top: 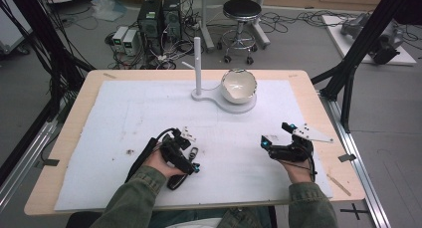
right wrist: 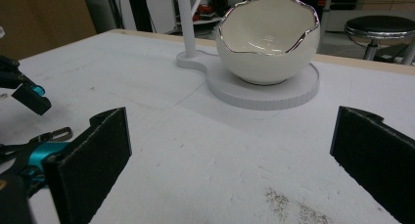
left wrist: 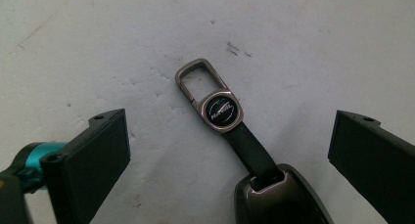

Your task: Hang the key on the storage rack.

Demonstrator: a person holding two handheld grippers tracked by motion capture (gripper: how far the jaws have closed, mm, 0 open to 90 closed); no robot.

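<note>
A dark car key fob (left wrist: 279, 199) lies flat on the white mat (top: 124, 113). A black strap joins it to a round emblem and a metal clip (left wrist: 200, 79). My left gripper (left wrist: 230, 123) hangs open just above it, one jaw on each side and neither touching. In the high view the key (top: 194, 151) lies at the tip of the left gripper (top: 190, 152), front left of centre. My right gripper (top: 274, 133) is open and holds nothing, low over the mat at the front right. It faces a white eggshell-shaped bowl (right wrist: 266, 38).
The bowl (top: 239, 86) sits on the round base of a white stand (top: 234, 106) with an upright post (top: 197, 63), at the back middle of the table. The right gripper view also catches the left gripper (right wrist: 24, 94) and the key's clip (right wrist: 58, 134).
</note>
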